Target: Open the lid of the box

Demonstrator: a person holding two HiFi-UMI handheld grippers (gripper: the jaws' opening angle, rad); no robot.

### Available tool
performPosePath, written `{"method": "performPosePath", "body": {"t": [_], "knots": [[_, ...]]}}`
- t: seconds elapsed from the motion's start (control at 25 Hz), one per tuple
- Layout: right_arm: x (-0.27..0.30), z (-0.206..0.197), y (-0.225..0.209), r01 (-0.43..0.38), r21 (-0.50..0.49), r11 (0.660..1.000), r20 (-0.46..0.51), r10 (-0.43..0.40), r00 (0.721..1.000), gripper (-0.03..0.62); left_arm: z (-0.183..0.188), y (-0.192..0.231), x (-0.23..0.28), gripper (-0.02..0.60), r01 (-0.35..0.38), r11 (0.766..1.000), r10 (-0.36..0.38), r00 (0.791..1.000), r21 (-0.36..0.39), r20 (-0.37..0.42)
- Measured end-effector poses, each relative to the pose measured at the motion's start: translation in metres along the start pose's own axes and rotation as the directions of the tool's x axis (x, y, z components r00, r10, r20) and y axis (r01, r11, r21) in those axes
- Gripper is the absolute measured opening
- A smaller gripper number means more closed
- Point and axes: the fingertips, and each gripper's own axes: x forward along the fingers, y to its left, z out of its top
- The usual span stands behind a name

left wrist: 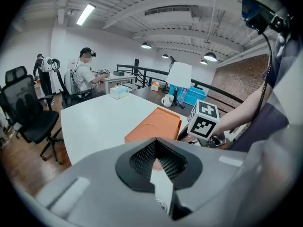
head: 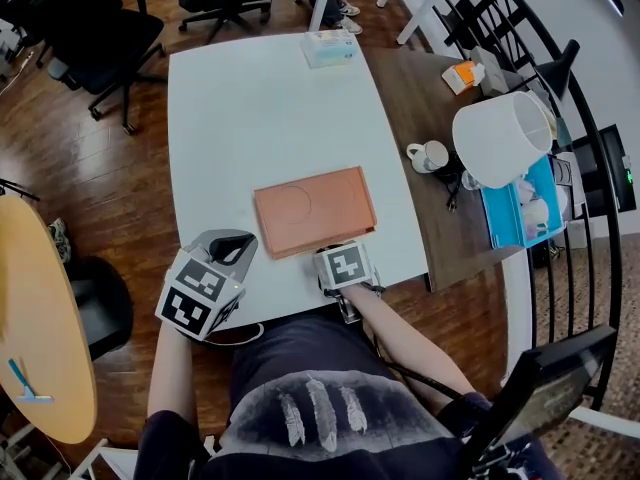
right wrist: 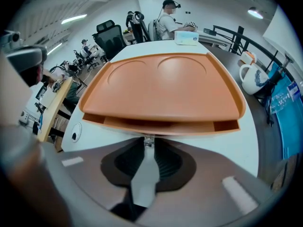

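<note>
My right claw was clenched on the near lip of the lid of the flat orange box, which lay straight ahead of it on the white counter. My left claw was pinched shut on nothing, off to the right claw's left, clear of the box.

We see an orange box lying flat near the front edge of the white worktop. Our right gripper meets its near right corner. Our left gripper sits just left of the box, apart from it.
</note>
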Motion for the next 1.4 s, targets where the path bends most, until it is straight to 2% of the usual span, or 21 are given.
{"method": "performPosePath", "body": {"t": [0.12,0.28,0.4,0.6,0.76,0.84,0.96,1.2,1.4], "knots": [[-0.002,-0.013,0.005,-0.023,-0.002,1.0,-0.015,0.023,1.0,0.067,0.003,-0.005,0.001,0.017,0.037,0.999,-0.036,0.999,-0.024,0.016],[-0.005,-0.028,0.006,-0.034,0.014,0.999,-0.003,0.034,0.999,0.067,0.002,-0.011,0.008,0.017,0.05,0.999,-0.05,0.999,-0.02,0.006],[-0.006,-0.032,0.002,-0.032,0.031,0.999,0.017,0.031,0.999,0.067,0.003,-0.015,0.012,0.017,0.062,0.998,-0.062,0.998,-0.01,0.002],[-0.005,-0.029,0.007,-0.084,0.02,0.996,0.037,0.084,0.996,0.067,0.005,-0.017,0.012,0.017,0.068,0.998,-0.068,0.998,0.001,-0.001],[-0.006,-0.033,0.003,-0.043,0.005,0.999,0.011,0.043,0.999,0.067,0.008,-0.022,0.013,0.017,0.07,0.998,-0.07,0.998,0.005,-0.002],[-0.007,-0.038,0.003,-0.06,0.025,0.998,-0.009,0.061,0.998,0.067,0.01,-0.025,0.014,0.017,0.075,0.997,-0.075,0.997,0.003,0.003],[-0.009,-0.047,0.008,-0.098,0.043,0.994,-0.031,0.099,0.995,0.067,0.011,-0.025,0.014,0.017,0.075,0.997,-0.074,0.997,-0.007,0.015],[-0.013,-0.055,0.013,-0.114,0.084,0.99,-0.007,0.115,0.993,0.067,0.009,-0.018,0.006,0.017,0.072,0.997,-0.071,0.997,-0.026,0.04],[-0.014,-0.06,0.013,-0.118,0.062,0.991,-0.041,0.121,0.992,0.067,0.004,-0.016,0.006,0.017,0.099,0.993,-0.094,0.994,-0.072,0.058]]}}
